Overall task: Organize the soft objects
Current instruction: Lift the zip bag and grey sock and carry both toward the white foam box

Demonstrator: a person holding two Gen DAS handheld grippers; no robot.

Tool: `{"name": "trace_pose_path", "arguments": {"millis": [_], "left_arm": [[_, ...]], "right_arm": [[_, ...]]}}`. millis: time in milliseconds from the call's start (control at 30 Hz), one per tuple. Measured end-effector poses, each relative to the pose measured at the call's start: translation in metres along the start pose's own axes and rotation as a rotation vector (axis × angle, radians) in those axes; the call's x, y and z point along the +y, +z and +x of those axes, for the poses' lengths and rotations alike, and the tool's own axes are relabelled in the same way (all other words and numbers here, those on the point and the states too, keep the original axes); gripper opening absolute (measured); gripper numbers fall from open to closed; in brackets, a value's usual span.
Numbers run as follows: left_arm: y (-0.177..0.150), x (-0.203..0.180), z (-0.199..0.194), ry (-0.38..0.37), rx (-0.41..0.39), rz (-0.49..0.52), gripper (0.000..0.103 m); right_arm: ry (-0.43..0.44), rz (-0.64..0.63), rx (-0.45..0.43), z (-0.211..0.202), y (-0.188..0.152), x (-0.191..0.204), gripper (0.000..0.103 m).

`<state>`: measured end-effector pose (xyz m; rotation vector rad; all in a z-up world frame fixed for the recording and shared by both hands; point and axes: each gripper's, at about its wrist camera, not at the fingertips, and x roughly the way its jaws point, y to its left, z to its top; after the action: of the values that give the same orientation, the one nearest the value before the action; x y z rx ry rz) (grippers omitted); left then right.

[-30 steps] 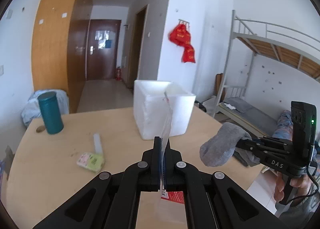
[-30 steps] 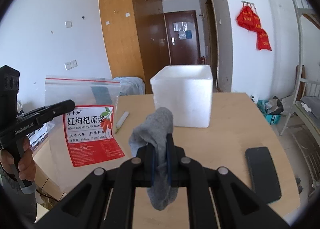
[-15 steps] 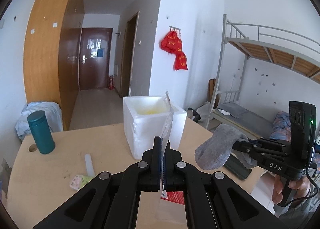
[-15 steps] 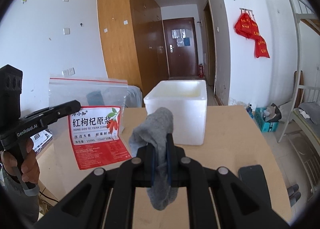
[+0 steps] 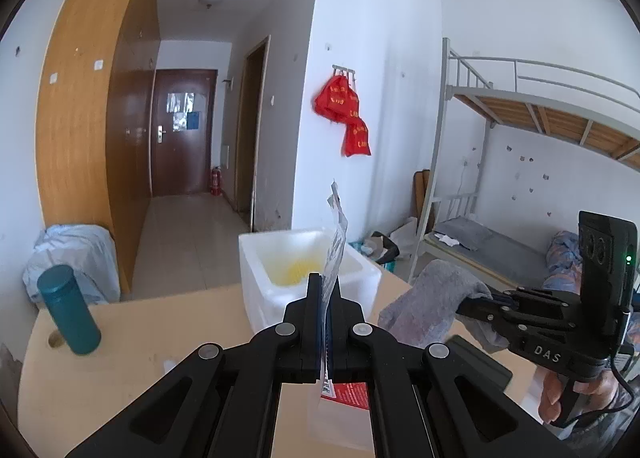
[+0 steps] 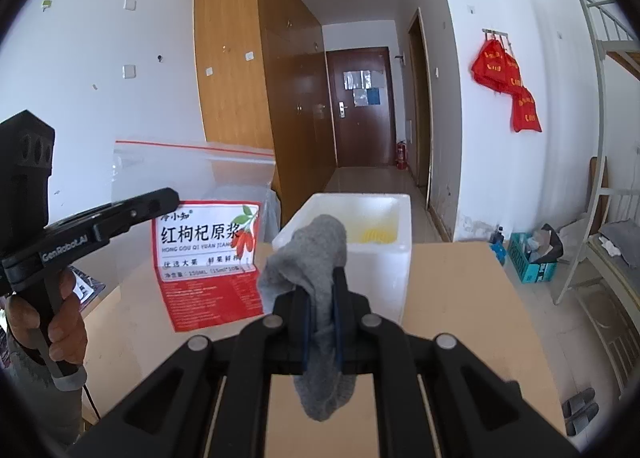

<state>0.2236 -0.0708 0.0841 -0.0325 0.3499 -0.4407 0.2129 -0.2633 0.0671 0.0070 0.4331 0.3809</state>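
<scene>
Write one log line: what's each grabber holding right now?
left gripper: shut on plastic bag | right gripper: shut on grey sock | both above table, near foam box

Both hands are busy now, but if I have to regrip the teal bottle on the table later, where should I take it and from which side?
Take the teal bottle around its mid-body, coming in level from the near table edge. It stands upright, a plain cylinder, apparently with open tabletop around it, so a side pinch looks steadier than grabbing the cap from above.

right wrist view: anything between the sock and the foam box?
Nothing. In the right wrist view the gray sock, held by the right tool, hangs in front of the foam box over bare table.
</scene>
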Motion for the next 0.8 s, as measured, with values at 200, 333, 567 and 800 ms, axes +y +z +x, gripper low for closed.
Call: {"name": "trace_pose_path", "arguments": {"millis": [200, 333, 567, 800], "left_arm": [[0.02, 0.009, 0.025, -0.01, -0.012, -0.002, 0.001], [0.033, 0.017, 0.039, -0.021, -0.032, -0.012, 0.001], [0.055, 0.03, 0.068, -0.019, -0.068, -0.043, 0.001], [0.069, 0.042, 0.103, -0.026, -0.087, -0.093, 0.001]], "right_arm": [[0.001, -0.004, -0.014, 0.011, 0.009, -0.004, 0.012], [-0.002, -0.002, -0.019, 0.018, 0.014, -0.006, 0.012], [-0.012, 0.004, -0.015, 0.027, 0.016, -0.011, 0.012], [-0.024, 0.022, -0.012, 0.03, 0.014, -0.018, 0.012]]}}
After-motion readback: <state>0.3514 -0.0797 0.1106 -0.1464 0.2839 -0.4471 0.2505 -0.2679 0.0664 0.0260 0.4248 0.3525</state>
